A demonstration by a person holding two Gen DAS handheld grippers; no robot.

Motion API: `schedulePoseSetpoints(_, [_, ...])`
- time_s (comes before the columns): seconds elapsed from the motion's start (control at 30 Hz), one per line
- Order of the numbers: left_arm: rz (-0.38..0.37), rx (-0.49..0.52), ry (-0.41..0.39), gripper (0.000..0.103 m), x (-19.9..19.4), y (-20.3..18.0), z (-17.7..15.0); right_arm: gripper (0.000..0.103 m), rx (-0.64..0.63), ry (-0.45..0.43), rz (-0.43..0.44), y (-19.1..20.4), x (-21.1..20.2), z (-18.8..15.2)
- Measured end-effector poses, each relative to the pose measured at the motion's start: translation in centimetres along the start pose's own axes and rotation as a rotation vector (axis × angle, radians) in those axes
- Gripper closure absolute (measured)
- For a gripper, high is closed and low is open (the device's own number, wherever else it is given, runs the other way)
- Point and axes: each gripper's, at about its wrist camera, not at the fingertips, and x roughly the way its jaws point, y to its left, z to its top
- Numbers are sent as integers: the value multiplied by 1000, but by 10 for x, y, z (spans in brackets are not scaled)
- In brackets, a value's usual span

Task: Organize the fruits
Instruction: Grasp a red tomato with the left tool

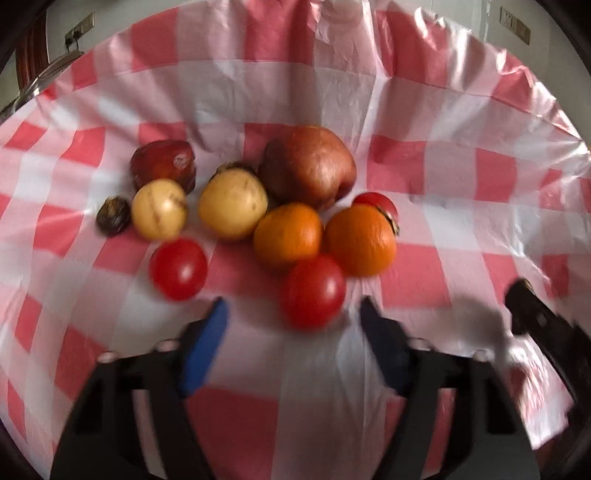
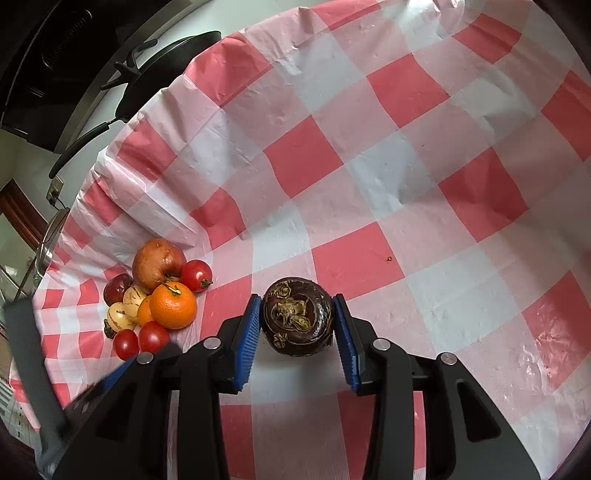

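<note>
A pile of fruit lies on the checked tablecloth point(image 1: 424, 184): a brownish-red apple point(image 1: 308, 168), two oranges point(image 1: 288, 236), two yellow round fruits point(image 1: 232, 205), a dark red fruit point(image 1: 162, 164), a small dark brown fruit point(image 1: 112, 220) and three red tomatoes. My left gripper point(image 1: 293, 306) is open just in front of the pile; the nearest tomato point(image 1: 313, 291) sits at its fingertips, apart from both blue pads. My right gripper point(image 2: 296, 299) is shut on a dark brown round fruit point(image 2: 297, 317), away to the right of the pile point(image 2: 159, 291).
In the right wrist view a black pan point(image 2: 166, 70) with a long handle stands beyond the cloth's far-left edge. The left gripper's blurred body point(image 2: 29, 369) shows at the lower left. A metal rim point(image 1: 44, 81) and wall sockets point(image 1: 79, 31) lie beyond the cloth.
</note>
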Motion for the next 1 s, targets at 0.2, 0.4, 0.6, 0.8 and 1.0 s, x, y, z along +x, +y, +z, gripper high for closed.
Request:
schedulePoseSetpoints(0.2, [-35,9,-55,71,-17,-1,-13,64,3,-5,6,0,0,-1])
schedulePoseSetpoints(0.4, [-55,-99,-154,71,-74,39,-67,64,8,-10,6,0,-2,-1])
schedulePoseSetpoints(0.6, [-146,-288,-192,71,-90,93,-91,64,9,-10,3,0,-1,-1])
schedulePoseSetpoints(0.8, [-214,-337,-201,71,-91,105,-92,64,13,-12,0,-1,-1,0])
schedulePoseSetpoints(1.0, [-233,-341,-197,71,-89,106,-91,64,15,-10,-1,-1,-1,0])
